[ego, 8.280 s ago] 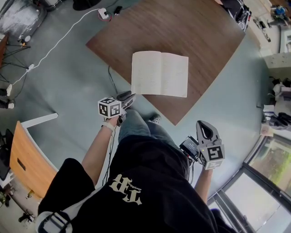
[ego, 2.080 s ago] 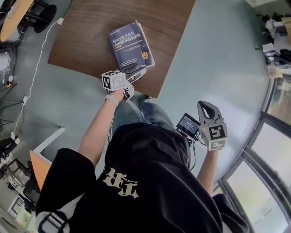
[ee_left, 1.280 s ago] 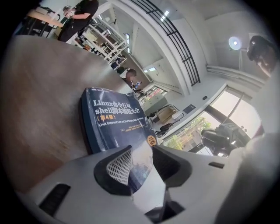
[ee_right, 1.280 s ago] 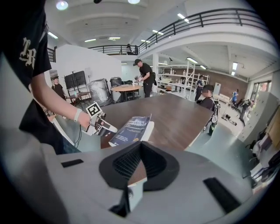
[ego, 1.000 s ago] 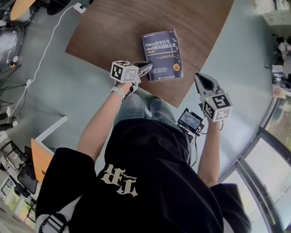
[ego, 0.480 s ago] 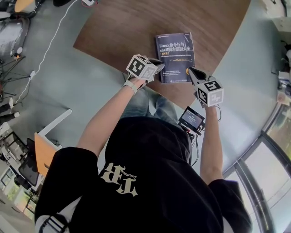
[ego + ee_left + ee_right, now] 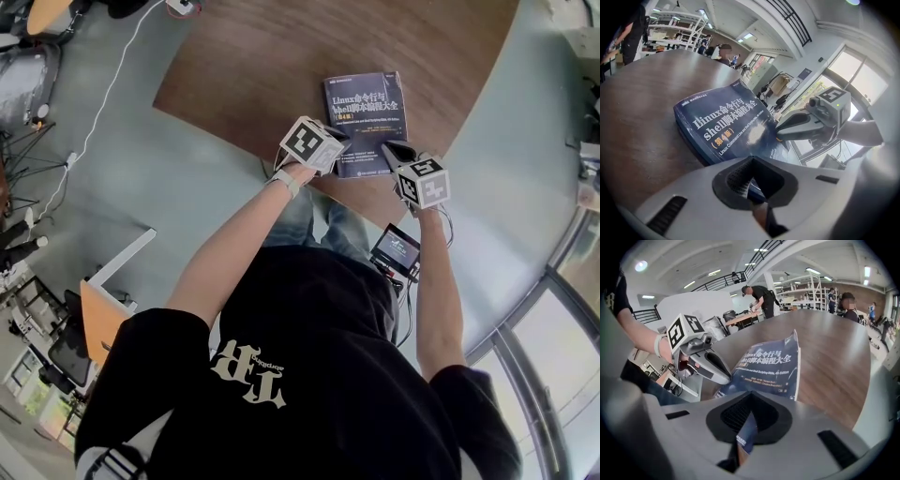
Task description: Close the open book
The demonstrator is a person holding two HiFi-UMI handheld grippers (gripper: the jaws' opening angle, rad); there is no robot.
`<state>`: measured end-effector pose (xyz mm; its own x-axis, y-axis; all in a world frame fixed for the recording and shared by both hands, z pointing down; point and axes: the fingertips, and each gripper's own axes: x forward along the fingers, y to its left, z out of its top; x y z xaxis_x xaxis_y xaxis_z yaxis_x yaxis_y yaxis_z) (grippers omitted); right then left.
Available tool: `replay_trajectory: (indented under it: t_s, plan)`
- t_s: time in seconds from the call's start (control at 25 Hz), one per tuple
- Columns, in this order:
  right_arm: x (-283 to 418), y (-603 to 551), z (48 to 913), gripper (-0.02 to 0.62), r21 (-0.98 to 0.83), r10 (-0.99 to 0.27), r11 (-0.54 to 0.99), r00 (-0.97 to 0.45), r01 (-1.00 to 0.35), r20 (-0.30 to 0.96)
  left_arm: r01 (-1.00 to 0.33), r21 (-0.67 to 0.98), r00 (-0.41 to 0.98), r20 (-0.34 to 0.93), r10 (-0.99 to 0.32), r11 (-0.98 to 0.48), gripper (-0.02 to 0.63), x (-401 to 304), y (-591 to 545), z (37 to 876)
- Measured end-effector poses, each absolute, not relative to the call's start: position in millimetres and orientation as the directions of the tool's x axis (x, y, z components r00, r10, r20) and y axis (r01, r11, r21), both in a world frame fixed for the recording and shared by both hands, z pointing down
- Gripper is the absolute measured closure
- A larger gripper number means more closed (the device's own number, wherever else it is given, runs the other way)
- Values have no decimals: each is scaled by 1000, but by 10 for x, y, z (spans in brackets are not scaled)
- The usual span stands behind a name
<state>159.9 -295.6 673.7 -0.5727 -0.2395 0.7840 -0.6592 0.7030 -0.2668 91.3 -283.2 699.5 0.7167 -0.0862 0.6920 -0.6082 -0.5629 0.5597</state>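
The book (image 7: 367,122) lies closed on the brown table (image 7: 244,66), dark blue cover up, near the table's front edge. My left gripper (image 7: 339,136) hangs over the book's near left corner with its jaws together and nothing between them. My right gripper (image 7: 390,151) is over the near right corner, jaws likewise together. In the left gripper view the book (image 7: 726,126) lies just past my left gripper (image 7: 751,158), and the right gripper (image 7: 780,133) points at the cover from the right. The right gripper view shows the book (image 7: 771,366) beyond my right gripper (image 7: 751,401) and the left gripper (image 7: 725,378) at its edge.
A small screen (image 7: 396,248) hangs at the person's waist. White cables (image 7: 94,94) run over the grey floor left of the table. An orange-topped desk (image 7: 94,319) stands at lower left. People (image 7: 761,298) work at benches far behind.
The book, open in the oldest frame, is closed. Over the last second the right gripper came from beside the table to the book's near right corner. The left gripper edged closer to the cover.
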Motion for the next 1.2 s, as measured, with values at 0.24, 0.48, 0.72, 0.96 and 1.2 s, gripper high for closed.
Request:
replay_trajectory:
  t_s: [0.24, 0.48, 0.72, 0.96, 1.2]
  plan:
    - [1655, -2903, 7030, 606, -271, -211, 679, -535, -682, 818, -625, 558, 683, 729, -37, -547, 600, 943, -2850, 7085]
    - [1702, -2936, 7055, 607, -417, -223, 574, -625, -705, 748, -633, 565, 671, 742, -11, -530, 600, 957, -2868, 7081]
    - [1698, -2950, 7049, 607, -414, -246, 583, -638, -699, 730, -653, 561, 672, 739, -47, -509, 600, 933, -2866, 7080]
    - [1701, -2936, 7031, 607, -411, -252, 579, -633, -704, 732, -642, 570, 700, 709, -89, -513, 600, 932, -2850, 7046]
    - [1672, -2867, 6937, 607, -358, -274, 589, -596, -725, 755, -586, 586, 766, 627, -146, -559, 600, 883, -2814, 6916]
